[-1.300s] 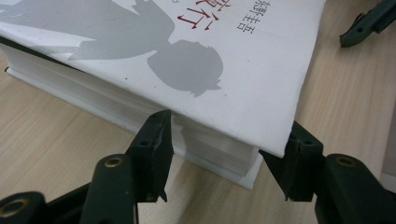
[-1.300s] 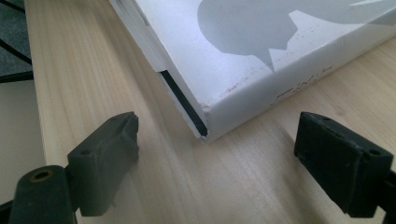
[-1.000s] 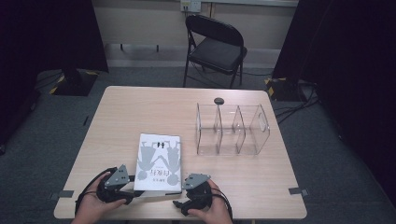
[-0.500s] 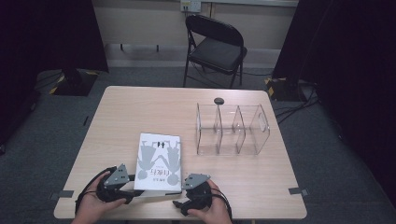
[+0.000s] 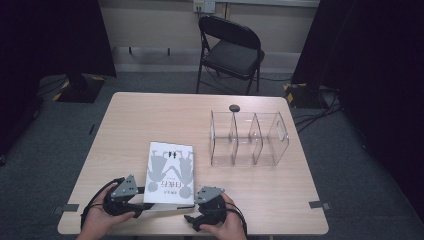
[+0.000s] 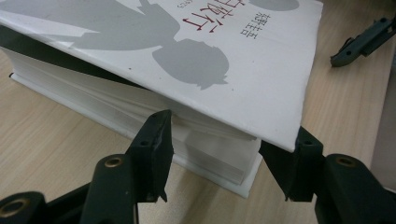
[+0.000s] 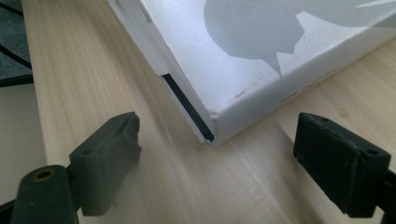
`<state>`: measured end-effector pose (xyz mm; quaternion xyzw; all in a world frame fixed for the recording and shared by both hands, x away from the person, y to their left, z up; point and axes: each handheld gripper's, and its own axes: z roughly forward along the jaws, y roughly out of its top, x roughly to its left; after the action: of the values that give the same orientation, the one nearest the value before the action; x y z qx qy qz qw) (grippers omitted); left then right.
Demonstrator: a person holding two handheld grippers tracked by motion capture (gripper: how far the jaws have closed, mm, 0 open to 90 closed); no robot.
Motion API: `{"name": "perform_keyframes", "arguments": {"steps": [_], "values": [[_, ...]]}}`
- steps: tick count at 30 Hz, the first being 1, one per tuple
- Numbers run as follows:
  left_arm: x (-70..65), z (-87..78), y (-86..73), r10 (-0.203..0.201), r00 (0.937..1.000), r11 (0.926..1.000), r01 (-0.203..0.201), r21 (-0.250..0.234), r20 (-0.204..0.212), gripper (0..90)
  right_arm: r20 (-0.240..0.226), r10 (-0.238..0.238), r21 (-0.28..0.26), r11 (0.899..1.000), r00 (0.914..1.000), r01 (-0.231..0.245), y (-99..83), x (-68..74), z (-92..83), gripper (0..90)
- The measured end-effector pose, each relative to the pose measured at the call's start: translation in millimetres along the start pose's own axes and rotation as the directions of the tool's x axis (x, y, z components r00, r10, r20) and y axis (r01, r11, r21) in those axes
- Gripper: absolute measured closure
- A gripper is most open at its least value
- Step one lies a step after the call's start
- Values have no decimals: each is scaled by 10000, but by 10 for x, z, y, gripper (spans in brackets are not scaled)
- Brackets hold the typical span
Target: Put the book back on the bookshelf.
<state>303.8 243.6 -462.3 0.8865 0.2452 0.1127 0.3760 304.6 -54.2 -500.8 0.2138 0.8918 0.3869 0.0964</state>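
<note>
White rectangular book (image 5: pixel 169 172), lifted cover, wooden table (image 5: pixel 150 115)

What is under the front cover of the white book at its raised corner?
Under the lifted cover of the white book, the white page block and a dark inner lining show, with the left gripper astride that corner. The pages' faces stay covered.

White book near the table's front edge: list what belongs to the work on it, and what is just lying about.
In the job: white book, left gripper set around its corner, right gripper open, its jaws either side of another corner.

Lying about: clear divided organiser, small dark round object, folding chair.
</note>
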Motion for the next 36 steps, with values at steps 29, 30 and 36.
{"name": "perform_keyframes", "arguments": {"steps": [29,30,36], "values": [[-1,-16,82,50,10000,9997,-50,223,9,445,147,-447,-337,9984,9989,452,330,83,-78,137],[6,-20,84,96,10000,9996,-96,248,22,445,235,-508,-247,9984,9984,513,348,88,-72,135],[10,-35,111,111,9999,9998,-112,191,34,445,499,-875,99,9961,9949,871,408,103,-36,122]]}}
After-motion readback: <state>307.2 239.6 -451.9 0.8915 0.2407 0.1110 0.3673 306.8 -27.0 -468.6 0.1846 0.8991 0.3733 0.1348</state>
